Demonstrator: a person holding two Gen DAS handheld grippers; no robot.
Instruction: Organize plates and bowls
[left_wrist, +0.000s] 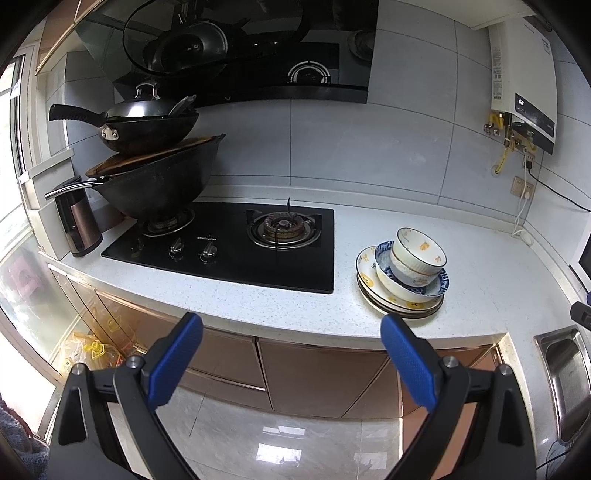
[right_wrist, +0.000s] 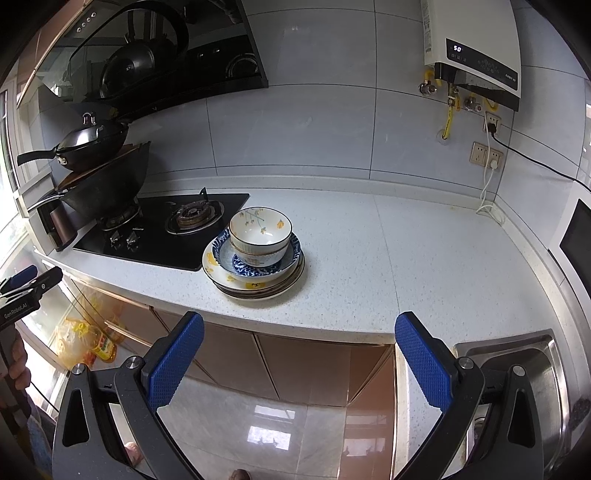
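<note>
Holding both tools off the worktop's (right_wrist: 369, 258) front edge, you have your left hand-held gripper (left_wrist: 291, 354) spread wide and grasping nothing, and your right hand-held gripper (right_wrist: 299, 354) likewise released. Beyond them, a yellow-flowered white bowl (right_wrist: 260, 232) sits nested in a blue-patterned bowl (right_wrist: 258, 264), atop a stack of plates (right_wrist: 255, 286), just right of the black gas hob (right_wrist: 162, 229). Your left tool's body, at the right view's edge, reads "GenRobot.AI". On the wall, the water heater (right_wrist: 476, 44) displays "50".
</note>
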